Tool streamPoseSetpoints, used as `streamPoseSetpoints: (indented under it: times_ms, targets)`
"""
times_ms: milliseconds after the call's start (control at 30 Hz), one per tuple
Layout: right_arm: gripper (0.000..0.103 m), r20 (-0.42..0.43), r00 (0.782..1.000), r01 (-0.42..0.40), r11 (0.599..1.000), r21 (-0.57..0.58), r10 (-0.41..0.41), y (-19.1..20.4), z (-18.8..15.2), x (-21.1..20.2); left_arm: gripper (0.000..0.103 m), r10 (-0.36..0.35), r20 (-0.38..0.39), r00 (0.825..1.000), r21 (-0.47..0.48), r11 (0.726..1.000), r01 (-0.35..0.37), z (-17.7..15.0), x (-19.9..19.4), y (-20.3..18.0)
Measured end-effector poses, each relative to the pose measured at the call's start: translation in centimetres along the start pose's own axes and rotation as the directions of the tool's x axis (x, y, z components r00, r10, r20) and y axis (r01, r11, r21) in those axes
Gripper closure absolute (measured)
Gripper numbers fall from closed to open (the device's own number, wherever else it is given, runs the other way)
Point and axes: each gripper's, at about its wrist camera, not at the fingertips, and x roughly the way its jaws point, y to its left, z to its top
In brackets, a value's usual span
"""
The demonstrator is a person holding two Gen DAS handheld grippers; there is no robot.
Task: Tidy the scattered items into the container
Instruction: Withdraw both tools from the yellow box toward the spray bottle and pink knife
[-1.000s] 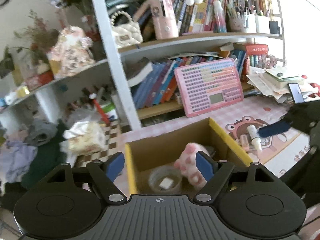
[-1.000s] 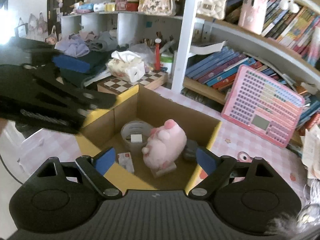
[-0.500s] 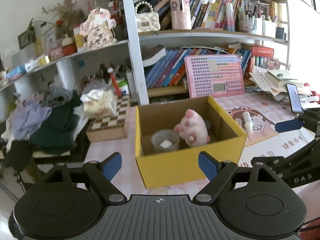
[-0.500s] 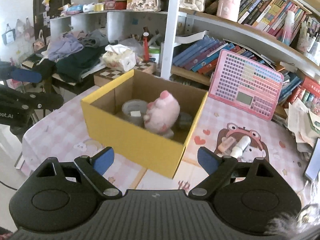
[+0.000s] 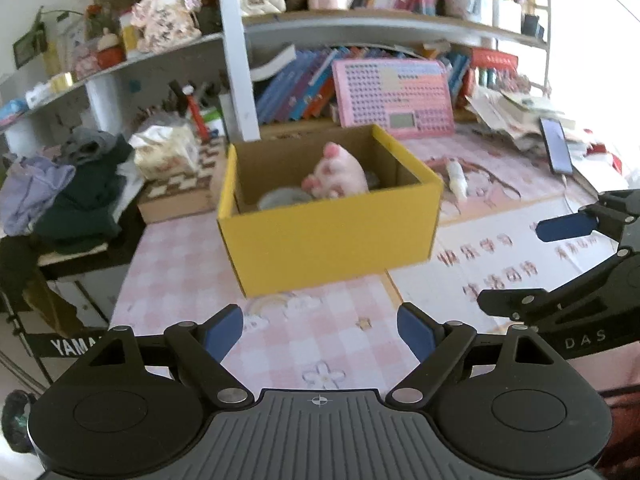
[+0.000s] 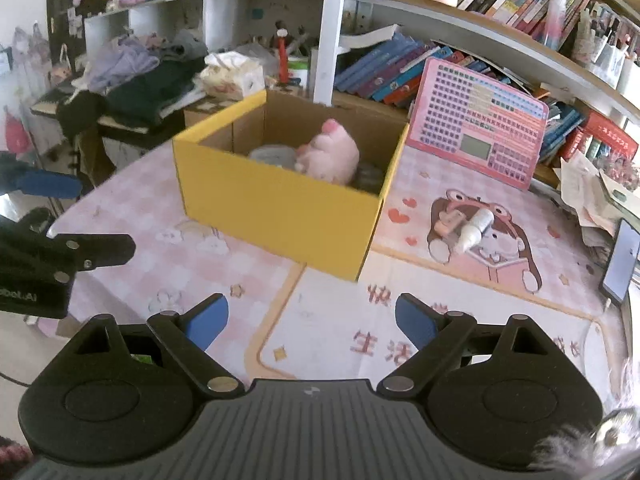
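A yellow cardboard box [image 5: 332, 236] stands on the pink table; it also shows in the right wrist view [image 6: 280, 212]. Inside lie a pink plush pig [image 5: 340, 174] [image 6: 330, 152] and a grey tape roll [image 5: 282, 199] [image 6: 272, 154]. A small white bottle [image 6: 476, 226] and a pink tube [image 6: 450, 220] lie on the cartoon mat right of the box; the bottle also shows in the left wrist view [image 5: 456, 174]. My left gripper [image 5: 320, 332] is open and empty, well short of the box. My right gripper [image 6: 310, 320] is open and empty, also back from the box.
A pink keyboard toy [image 6: 480, 124] leans on the bookshelf behind the box. A phone [image 6: 620, 256] lies at the right table edge. A tissue pack [image 5: 168, 152] on a chessboard box and a clothes pile [image 5: 72, 184] sit to the left. Paper stacks [image 5: 516, 116] lie far right.
Both grippers have pulled back and away from the box, which now looks smaller and farther. More of the pink table shows in front. Both stay open and empty.
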Motion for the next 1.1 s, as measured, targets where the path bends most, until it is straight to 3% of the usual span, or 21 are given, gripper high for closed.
streamPoseSetpoints:
  times_ms: [333, 733, 1100]
  targets:
    - [0.012, -0.074, 0.997, 0.000, 0.999, 0.054, 0.004, 0.1, -2.0, -0.3, 0.016, -0.035, -0.055, 0.998, -0.075, 0.997, 0.031, -2.9, 0.1, -1.8]
    - [0.012, -0.116, 0.993, 0.053, 0.988, 0.144, -0.037, -1.8, -3.6, -0.8, 0.016, -0.100, -0.098, 0.990, 0.006, 0.995, 0.101, -3.1, 1.4, -4.3]
    - [0.012, -0.158, 0.986, 0.088, 0.980, 0.177, -0.060, -3.0, -4.5, -0.6, 0.016, -0.157, -0.147, 0.977, 0.022, 0.987, 0.162, -3.1, 2.9, -5.9]
